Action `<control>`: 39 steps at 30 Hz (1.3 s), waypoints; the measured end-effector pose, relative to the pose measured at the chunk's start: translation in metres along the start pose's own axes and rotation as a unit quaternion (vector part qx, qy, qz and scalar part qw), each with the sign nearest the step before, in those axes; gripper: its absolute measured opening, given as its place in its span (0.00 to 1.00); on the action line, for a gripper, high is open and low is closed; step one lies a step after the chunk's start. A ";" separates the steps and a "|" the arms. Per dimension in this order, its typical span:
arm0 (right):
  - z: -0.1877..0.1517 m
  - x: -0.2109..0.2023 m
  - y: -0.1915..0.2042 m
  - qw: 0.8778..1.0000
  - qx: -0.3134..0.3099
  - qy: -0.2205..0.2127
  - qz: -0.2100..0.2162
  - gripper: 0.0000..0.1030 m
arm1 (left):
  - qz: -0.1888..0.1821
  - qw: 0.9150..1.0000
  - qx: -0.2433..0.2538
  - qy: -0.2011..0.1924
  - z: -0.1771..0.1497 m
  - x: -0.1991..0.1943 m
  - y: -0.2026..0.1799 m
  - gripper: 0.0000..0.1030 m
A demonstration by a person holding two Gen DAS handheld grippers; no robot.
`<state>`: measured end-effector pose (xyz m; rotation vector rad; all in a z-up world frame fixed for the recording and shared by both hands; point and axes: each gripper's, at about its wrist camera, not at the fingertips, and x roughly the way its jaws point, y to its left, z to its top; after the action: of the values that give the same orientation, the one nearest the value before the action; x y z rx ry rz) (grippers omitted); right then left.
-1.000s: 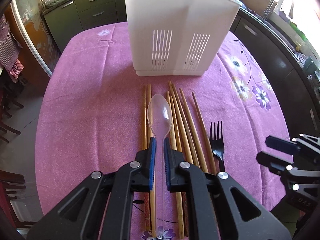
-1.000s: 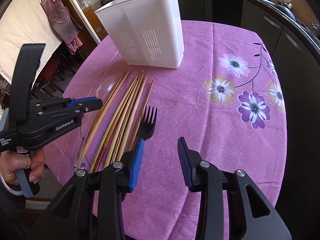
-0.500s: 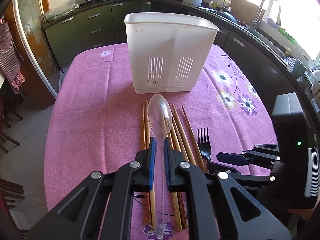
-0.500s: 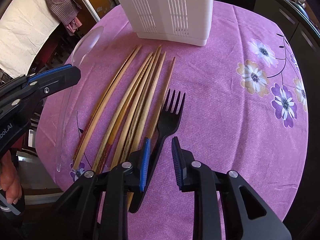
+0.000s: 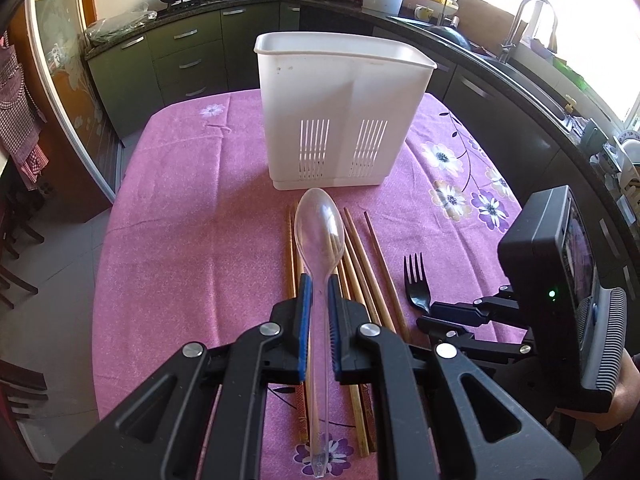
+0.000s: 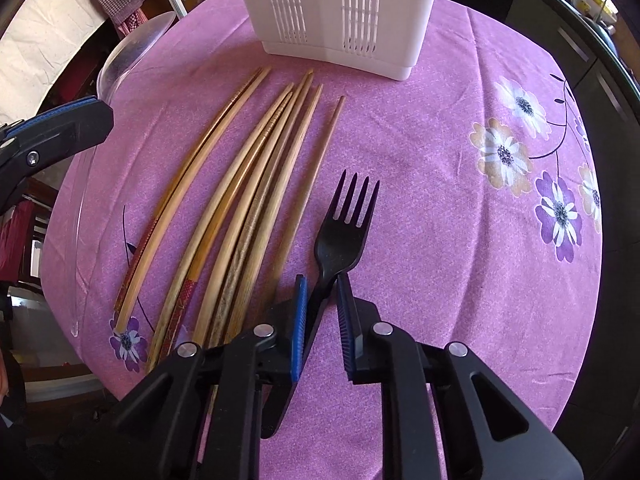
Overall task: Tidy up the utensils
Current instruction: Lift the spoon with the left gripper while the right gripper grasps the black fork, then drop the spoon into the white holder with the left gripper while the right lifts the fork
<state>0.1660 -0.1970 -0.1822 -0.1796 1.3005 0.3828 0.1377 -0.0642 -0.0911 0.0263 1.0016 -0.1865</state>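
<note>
My left gripper [image 5: 317, 285] is shut on the handle of a clear plastic spoon [image 5: 319, 232], held above the table with its bowl pointing at the white utensil holder [image 5: 340, 112]. Several wooden chopsticks [image 6: 248, 184] lie side by side on the purple cloth. A black plastic fork [image 6: 344, 232] lies to their right. My right gripper [image 6: 322, 292] is low over the fork's neck, its blue pads close on either side of the handle with a small gap left. The right gripper [image 5: 452, 316] and the fork [image 5: 416, 280] also show in the left wrist view.
The table with the purple flowered cloth [image 6: 460, 240] drops off at its near and left edges. Dark kitchen cabinets [image 5: 180, 64] and a sink counter [image 5: 528, 64] ring the room. The left gripper [image 6: 56, 128] with the spoon bowl [image 6: 132, 48] shows at the left of the right wrist view.
My left gripper has lifted and drawn back with the spoon. My right gripper has dropped over the fork and narrowed around its handle.
</note>
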 end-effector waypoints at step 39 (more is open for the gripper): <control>-0.016 -0.136 -0.078 0.961 0.060 -0.259 0.072 0.09 | -0.007 0.939 -0.005 -0.343 0.195 -0.053 -0.009 0.08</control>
<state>0.1514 -0.2985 -0.0627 0.1161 0.8152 0.4376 0.2705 -0.0866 0.0593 -0.0530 0.3054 -0.1850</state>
